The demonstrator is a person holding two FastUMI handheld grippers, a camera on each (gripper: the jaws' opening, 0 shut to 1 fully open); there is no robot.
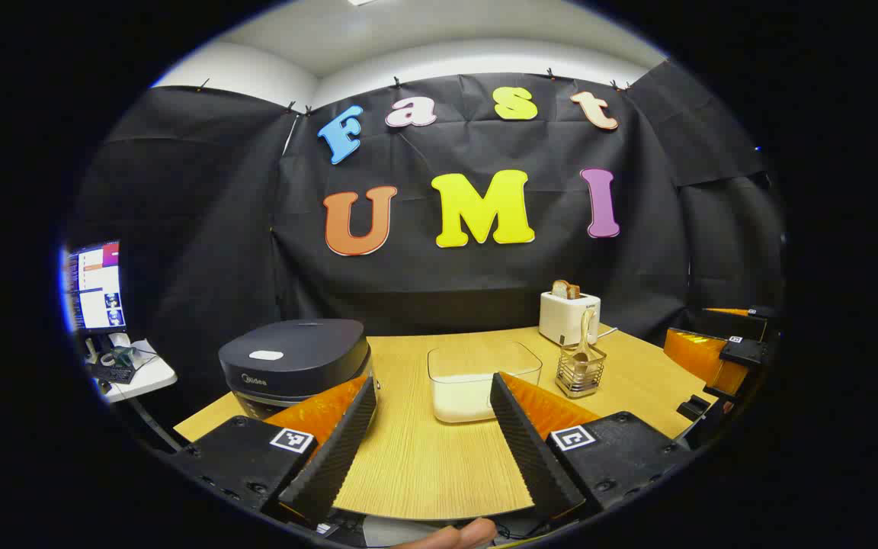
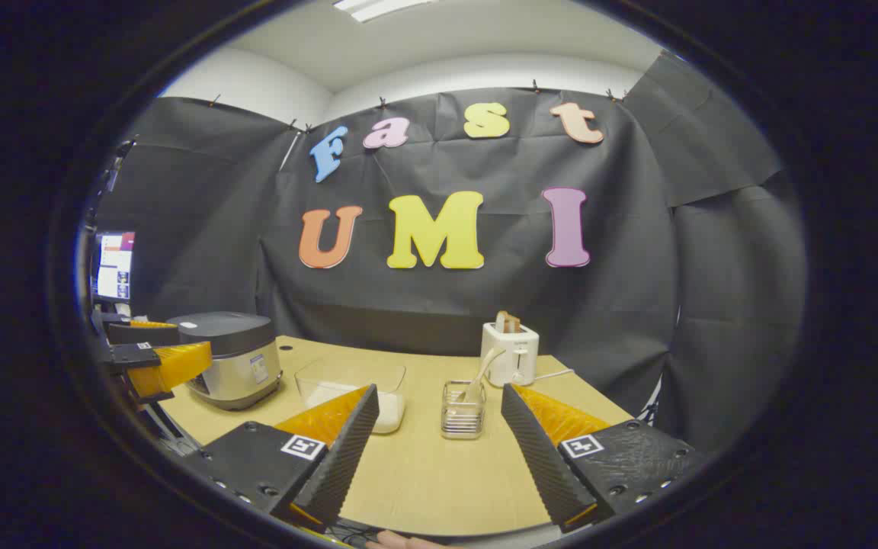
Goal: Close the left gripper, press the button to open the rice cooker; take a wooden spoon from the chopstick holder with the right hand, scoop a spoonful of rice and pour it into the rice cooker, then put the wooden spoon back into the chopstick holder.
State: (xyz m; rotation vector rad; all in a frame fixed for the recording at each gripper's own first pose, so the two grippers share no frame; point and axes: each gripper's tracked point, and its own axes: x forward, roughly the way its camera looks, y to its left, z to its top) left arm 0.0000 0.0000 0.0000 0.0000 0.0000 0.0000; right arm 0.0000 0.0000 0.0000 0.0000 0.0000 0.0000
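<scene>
The dark rice cooker (image 1: 294, 366) (image 2: 229, 358) stands at the table's left with its lid down. To its right is a clear container of white rice (image 1: 481, 381) (image 2: 355, 389). Further right, a wire chopstick holder (image 1: 580, 371) (image 2: 462, 412) has a wooden spoon (image 1: 584, 335) (image 2: 477, 374) standing in it. My left gripper (image 1: 431, 381) is open over the table's near edge, between cooker and container, holding nothing. My right gripper (image 2: 439, 393) is open too, back from the holder. In each view the other gripper hovers at the side: the right (image 1: 721, 351), the left (image 2: 157, 358).
A white toaster (image 1: 568, 316) (image 2: 510, 351) with bread in it stands at the back right, its cord trailing off. A monitor (image 1: 96, 286) (image 2: 115, 265) and a small side table (image 1: 130, 366) with clutter sit left of the wooden table (image 1: 424, 465). A fingertip (image 1: 454, 534) shows at the bottom edge.
</scene>
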